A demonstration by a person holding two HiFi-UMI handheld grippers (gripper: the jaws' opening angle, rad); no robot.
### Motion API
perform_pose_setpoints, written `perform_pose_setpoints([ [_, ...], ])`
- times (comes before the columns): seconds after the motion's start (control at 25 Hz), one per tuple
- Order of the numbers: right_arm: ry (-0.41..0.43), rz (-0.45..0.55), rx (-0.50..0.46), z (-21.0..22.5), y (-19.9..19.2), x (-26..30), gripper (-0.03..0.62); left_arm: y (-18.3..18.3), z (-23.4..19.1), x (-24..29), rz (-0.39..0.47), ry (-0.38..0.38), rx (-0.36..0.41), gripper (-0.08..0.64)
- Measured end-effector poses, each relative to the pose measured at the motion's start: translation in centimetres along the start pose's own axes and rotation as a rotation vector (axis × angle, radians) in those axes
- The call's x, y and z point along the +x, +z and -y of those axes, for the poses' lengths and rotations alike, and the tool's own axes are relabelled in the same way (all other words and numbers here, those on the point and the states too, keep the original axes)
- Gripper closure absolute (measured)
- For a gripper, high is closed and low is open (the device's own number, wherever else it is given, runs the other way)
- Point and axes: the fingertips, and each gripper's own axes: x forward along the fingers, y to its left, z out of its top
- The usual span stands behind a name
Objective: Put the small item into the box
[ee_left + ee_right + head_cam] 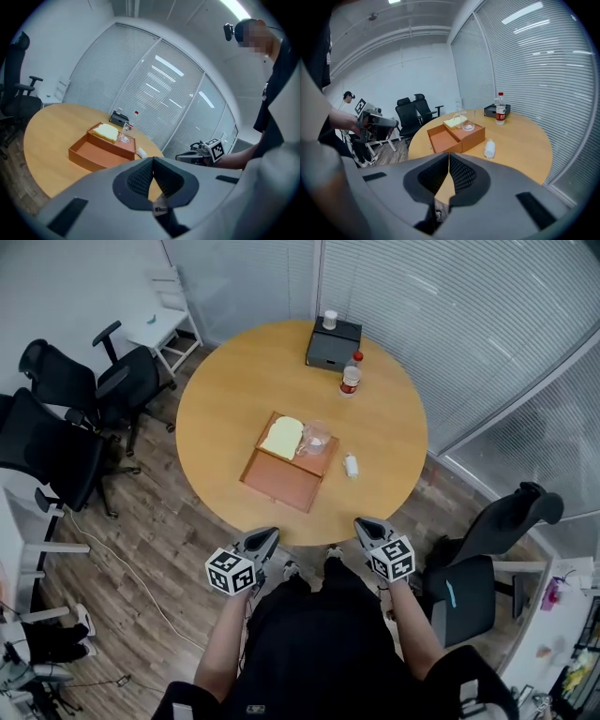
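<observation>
An open orange-brown box (281, 486) lies in the middle of the round wooden table (225, 399). Its far half carries a yellow pad (282, 437) and a clear glass (315, 438). The small white item (351, 465) lies on the table just right of the box; it also shows in the left gripper view (141, 152) and the right gripper view (490, 149). My left gripper (267, 536) and right gripper (367, 525) hover at the table's near edge, short of the box. Both are shut and hold nothing, the left gripper (153, 160) and the right gripper (449, 154) alike.
At the table's far side stand a black case (332, 345) with a cup (330, 320) on top and a red-labelled bottle (351, 377). Black office chairs (56, 427) crowd the left, another chair (487, 559) is at the right. Blinds cover the glass walls behind.
</observation>
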Motion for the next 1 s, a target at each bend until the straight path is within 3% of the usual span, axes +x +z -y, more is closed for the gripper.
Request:
perform_pose_setpoints([
  [0.36, 0.062, -0.046, -0.032, 3.1, 1.8, 4.3, 0.588, 1.2, -1.1, 0.3, 0.060, 0.098, -0.068, 0.554],
  [1.0, 0.137, -0.138, -0.063, 10.0, 1.1, 10.9, 0.583, 0.9, -2.3, 2.3, 0.024, 0.266, -0.112, 0.554],
])
